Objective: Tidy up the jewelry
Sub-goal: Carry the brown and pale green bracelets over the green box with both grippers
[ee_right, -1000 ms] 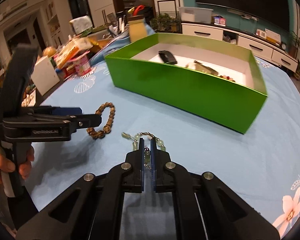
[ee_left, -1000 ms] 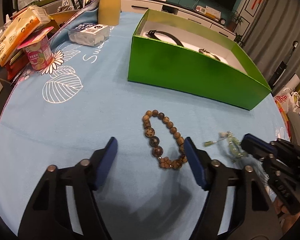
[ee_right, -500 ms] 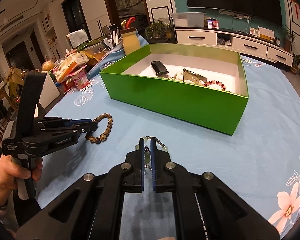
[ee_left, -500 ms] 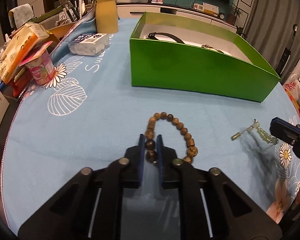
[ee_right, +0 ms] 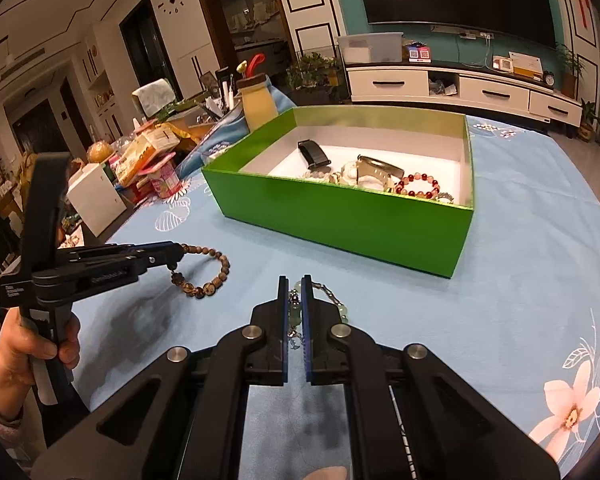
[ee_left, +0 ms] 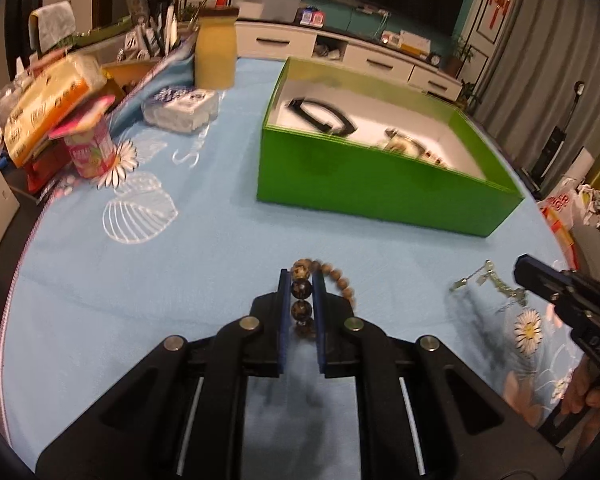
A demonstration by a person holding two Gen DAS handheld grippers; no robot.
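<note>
So both grippers are loaded at once here. Nearest in the right wrist view, the right gripper (ee_right: 295, 292) is pinched nearly shut on the pale green bead chain (ee_right: 332, 294), with a few links trailing off to the right of the pads. A bit further out on the left, the left gripper (ee_right: 176, 249) is clamped on the brown bead bracelet (ee_right: 216, 270). The loop hangs down and out to the right of its tips, and I can't tell if the low end touches the blue tablecloth (ee_right: 540, 248) or hangs just clear of it. In its own camera the dark beads sit stacked in a line between the blue pads (ee_left: 285, 320), so that grip looks solid.

What matters next, I think, is that the green box (ee_right: 340, 224) is further back, ahead of both grippers and slightly right. Its long side runs left to right across the view, near wall facing us. Inside there's already a black band (ee_right: 314, 154) at the far left and a red bead bracelet (ee_right: 418, 186) on the right.

The right hand's gripper looks a little closer to that near wall. Both pieces dangle, so I'd guess they need carrying up over the rim rather than straight at it.
</note>
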